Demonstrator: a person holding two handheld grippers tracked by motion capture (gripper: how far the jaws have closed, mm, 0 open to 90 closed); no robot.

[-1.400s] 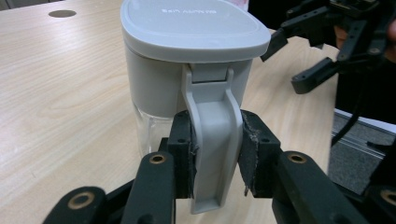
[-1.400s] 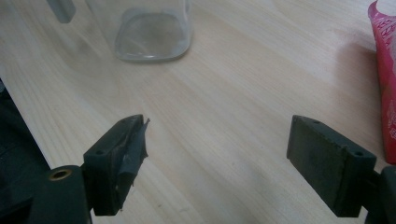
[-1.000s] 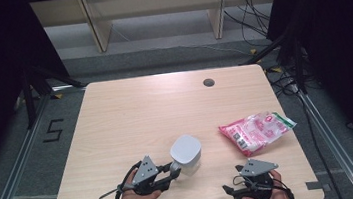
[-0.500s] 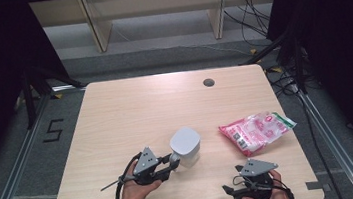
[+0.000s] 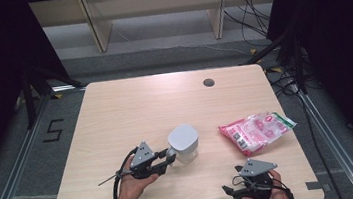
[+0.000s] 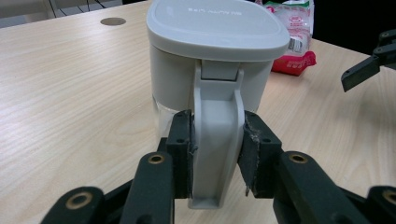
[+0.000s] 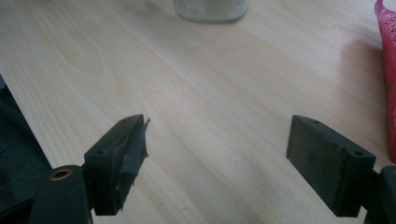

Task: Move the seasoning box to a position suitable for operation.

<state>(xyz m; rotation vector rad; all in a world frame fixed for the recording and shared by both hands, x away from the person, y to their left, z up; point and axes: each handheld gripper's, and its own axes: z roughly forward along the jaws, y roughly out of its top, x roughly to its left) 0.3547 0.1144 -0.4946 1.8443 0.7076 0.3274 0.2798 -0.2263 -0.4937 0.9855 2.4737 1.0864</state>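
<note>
Jug (image 5: 184,142) stands upright on the table (image 5: 130,110), a little left of the middle and toward the near edge, with its grey lid (image 6: 217,21) on. Your left gripper (image 5: 167,159) has both pads clamped on the jug's handle (image 6: 217,135), one on each side, seen clearly in the left gripper view. Since a second ago you have carried jug and gripper a little to the left and slightly farther from the near edge, so the gap to the pink bag (image 5: 257,130) on the right has widened. The bag lies flat where it was, well apart from the jug. Your right gripper (image 5: 235,192) rests at the near right edge in the same place as before, its jaws spread wide over bare wood with nothing between them.
</note>
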